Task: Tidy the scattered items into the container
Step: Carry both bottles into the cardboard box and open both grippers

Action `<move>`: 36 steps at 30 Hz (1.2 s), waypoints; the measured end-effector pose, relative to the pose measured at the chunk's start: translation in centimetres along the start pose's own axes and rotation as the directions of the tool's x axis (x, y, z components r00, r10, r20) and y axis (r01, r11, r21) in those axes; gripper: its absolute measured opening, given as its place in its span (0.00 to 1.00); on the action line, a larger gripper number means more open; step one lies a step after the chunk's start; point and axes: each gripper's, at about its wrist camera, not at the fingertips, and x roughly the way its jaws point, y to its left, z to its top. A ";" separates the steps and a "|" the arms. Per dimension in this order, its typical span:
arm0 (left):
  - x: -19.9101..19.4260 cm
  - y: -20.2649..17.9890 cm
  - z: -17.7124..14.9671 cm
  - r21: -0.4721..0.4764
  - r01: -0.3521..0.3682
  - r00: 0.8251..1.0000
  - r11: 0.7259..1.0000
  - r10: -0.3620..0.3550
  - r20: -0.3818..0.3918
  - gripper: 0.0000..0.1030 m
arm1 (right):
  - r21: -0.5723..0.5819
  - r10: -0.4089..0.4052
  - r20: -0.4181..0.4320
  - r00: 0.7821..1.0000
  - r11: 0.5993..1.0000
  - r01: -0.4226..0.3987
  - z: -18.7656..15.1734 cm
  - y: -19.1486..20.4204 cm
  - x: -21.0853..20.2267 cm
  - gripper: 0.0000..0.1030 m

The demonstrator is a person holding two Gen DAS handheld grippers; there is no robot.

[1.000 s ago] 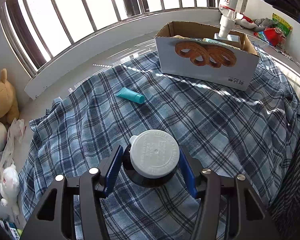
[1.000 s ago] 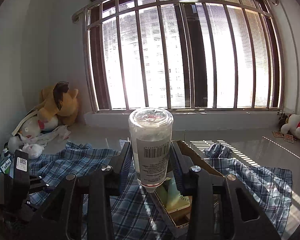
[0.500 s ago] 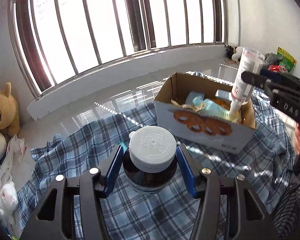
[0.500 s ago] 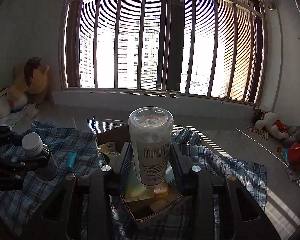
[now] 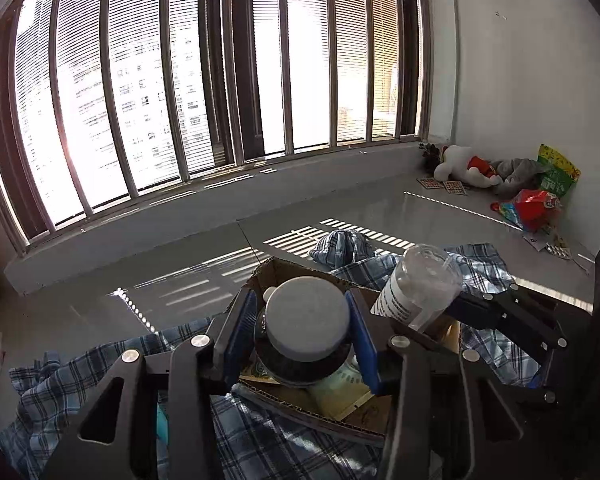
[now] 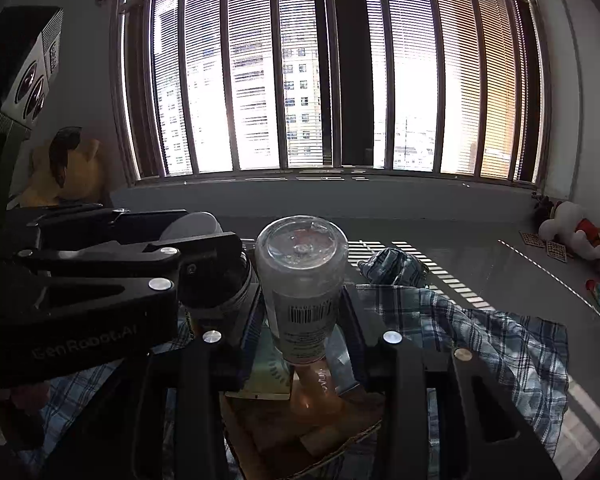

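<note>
Left wrist view: my left gripper (image 5: 306, 336) is clamped on a dark jar (image 5: 300, 364) with a grey lid (image 5: 307, 322); both blue pads (image 5: 240, 326) press its sides. The jar hangs over the open cardboard box (image 5: 300, 404), which sits on the blue plaid cloth (image 5: 72, 384). Inside the box I see a pale green packet (image 5: 340, 386); other contents are too hidden to identify. To the right, my right gripper (image 5: 432, 312) holds a clear bottle (image 5: 418, 286) with a white label, tilted, above the same box. A teal object (image 5: 162, 424) shows on the cloth through the gap in my left finger frame. Far right corner of the floor: a white plush toy (image 5: 462, 168) and snack bags (image 5: 534, 204).

Right wrist view: my right gripper (image 6: 302, 320) is closed on the clear bottle (image 6: 302, 284), base toward the camera, neck pointing down into the box (image 6: 332, 448). My left gripper (image 6: 212, 256) with its jar (image 6: 228, 296) is just beside the bottle on the left, over the box as well. The plaid cloth (image 6: 492, 344) spreads right of the box. A yellow plush toy (image 6: 66, 172) sits by the window at left.
</note>
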 end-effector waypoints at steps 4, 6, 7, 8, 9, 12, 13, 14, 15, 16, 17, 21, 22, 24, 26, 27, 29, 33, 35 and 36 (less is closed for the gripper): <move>0.3 0.0 -0.6 0.021 -0.029 1.000 0.999 0.028 0.013 0.44 | -0.013 -0.014 -0.012 1.000 1.000 0.014 -0.7 -0.1 0.2 0.36; 0.1 0.4 -0.8 0.008 -0.028 1.000 1.000 0.028 0.000 0.44 | -0.015 -0.016 -0.011 1.000 1.000 0.016 -0.6 0.0 0.1 0.36; -0.1 0.6 -0.9 0.005 -0.024 1.000 1.000 0.024 -0.005 0.45 | -0.015 -0.017 -0.010 1.000 1.000 0.016 -0.5 0.0 0.0 0.36; -0.3 0.7 -1.0 0.008 -0.024 1.000 1.000 0.024 -0.013 0.47 | -0.013 -0.011 -0.013 1.000 1.000 0.010 -0.5 0.1 -0.1 0.36; -0.4 0.7 -1.2 0.014 -0.030 0.999 0.999 0.030 -0.022 0.51 | -0.007 0.001 -0.018 1.000 1.000 -0.001 -0.4 0.1 -0.2 0.37; -1.1 1.0 -1.9 0.009 -0.063 0.998 0.998 0.063 -0.006 0.71 | 0.001 0.016 0.006 1.000 1.000 -0.016 -0.2 0.4 -0.7 0.38; -1.5 1.2 -2.1 0.002 -0.084 0.996 0.996 0.084 0.008 0.71 | -0.014 0.008 0.023 1.000 1.000 -0.008 -0.1 0.7 -1.0 0.38; -2.0 1.5 -2.3 -0.012 -0.106 0.994 0.994 0.107 0.029 0.73 | -0.027 0.002 0.040 0.999 1.000 -0.001 -0.1 1.0 -1.3 0.38; -2.5 1.7 -2.5 -0.026 -0.121 0.991 0.992 0.122 0.046 0.76 | -0.036 -0.002 0.060 0.998 0.999 0.004 0.0 1.2 -1.7 0.38; -3.0 2.2 -2.5 -0.042 -0.124 0.991 0.991 0.126 0.053 0.82 | -0.036 -0.007 0.083 0.997 0.999 0.010 0.0 1.3 -2.2 0.38; -3.3 2.7 -2.6 -0.058 -0.116 0.992 0.992 0.119 0.049 0.83 | -0.027 -0.009 0.107 0.994 1.000 0.012 0.1 1.3 -2.7 0.39; -3.2 3.4 -3.0 -0.028 -0.156 0.987 0.987 0.157 0.018 0.83 | 0.046 0.001 0.157 0.988 0.999 -0.008 0.5 -0.1 -4.3 0.45; -3.1 3.4 -3.2 -0.009 -0.177 0.984 0.984 0.177 0.014 0.83 | 0.060 -0.014 0.142 0.990 0.998 0.005 0.5 -0.4 -4.4 0.45; -2.6 3.4 -3.8 0.016 -0.194 0.981 0.981 0.194 -0.004 0.83 | 0.070 -0.057 0.058 0.997 0.996 0.053 0.3 -1.0 -3.7 0.45; -2.3 3.4 -4.3 0.016 -0.186 0.982 0.982 0.186 -0.019 0.83 | 0.070 -0.048 -0.007 0.999 0.996 0.048 -0.5 -1.3 -3.2 0.45; -2.2 3.4 -4.5 0.017 -0.179 0.983 0.984 0.179 -0.025 0.83 | 0.065 -0.022 -0.028 0.999 0.998 0.023 -1.1 -1.2 -3.1 0.45; -1.8 3.3 -4.9 0.020 -0.179 0.983 0.984 0.179 -0.033 0.83 | 0.041 0.020 -0.068 0.997 0.999 -0.017 -1.9 -0.6 -2.8 0.45; -0.9 3.6 -4.6 -0.028 -0.141 0.989 0.990 0.139 -0.047 0.83 | 0.025 0.084 -0.131 0.988 0.996 -0.081 -2.8 1.0 -1.2 0.41; -0.3 3.9 -4.0 -0.073 -0.123 0.991 0.990 0.119 -0.059 0.83 | 0.021 0.080 -0.148 0.986 0.997 -0.078 -3.0 1.3 -0.6 0.41; 0.2 4.0 -3.8 -0.076 -0.133 0.990 0.988 0.128 -0.068 0.83 | 0.020 0.070 -0.156 0.985 0.997 -0.068 -3.2 1.2 -0.5 0.41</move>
